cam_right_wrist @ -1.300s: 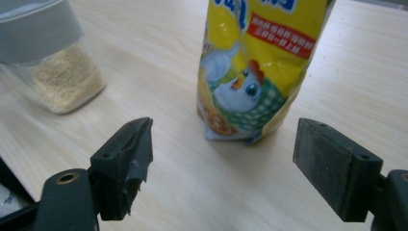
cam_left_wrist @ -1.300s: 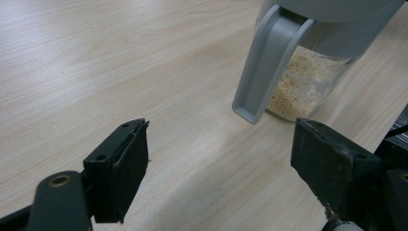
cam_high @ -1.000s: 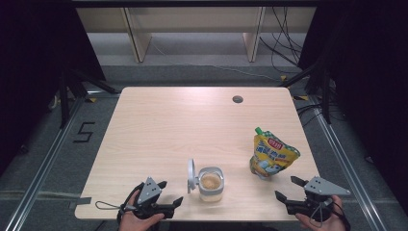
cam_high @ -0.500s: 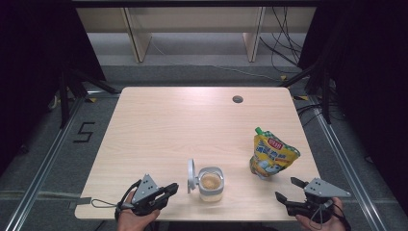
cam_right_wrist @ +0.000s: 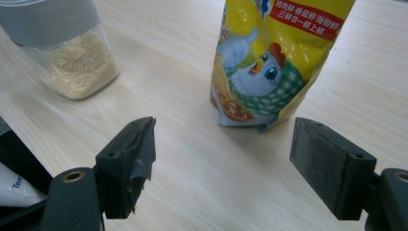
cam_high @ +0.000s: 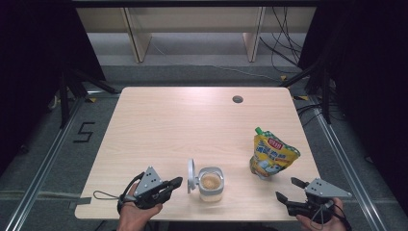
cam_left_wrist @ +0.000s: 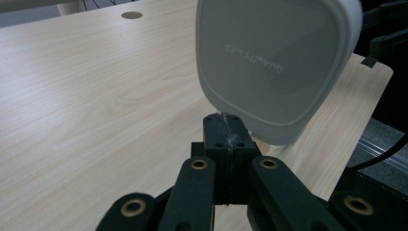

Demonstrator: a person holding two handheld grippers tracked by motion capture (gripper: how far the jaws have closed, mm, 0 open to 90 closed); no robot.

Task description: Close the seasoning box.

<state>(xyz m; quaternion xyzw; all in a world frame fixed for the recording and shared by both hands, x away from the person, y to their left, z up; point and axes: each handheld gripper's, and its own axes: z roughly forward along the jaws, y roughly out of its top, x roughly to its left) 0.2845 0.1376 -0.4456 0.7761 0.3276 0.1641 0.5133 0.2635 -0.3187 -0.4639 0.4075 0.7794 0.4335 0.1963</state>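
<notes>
At the table's near edge, the left gripper (cam_high: pixel 176 183), jaws together on nothing, points at the clear, rigid, likely slippery plastic jar (cam_high: pixel 211 183) of granules; its hinged white lid (cam_left_wrist: pixel 269 62) offers purchase.

Pouch (cam_high: pixel 272 156) showing yellow with red label, green-check cartoon chicken; jar (cam_high: pixel 211 183) clear with grey rim, tan granules, white lid (cam_high: pixel 191 175); desk (cam_high: pixel 192 125) light woodgrain; fingers (cam_right_wrist: pixel 132 159) black.

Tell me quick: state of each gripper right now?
Left gripper: closed, empty, just short of the jar lid.
Right gripper: open, empty, facing the yellow pouch.
</notes>
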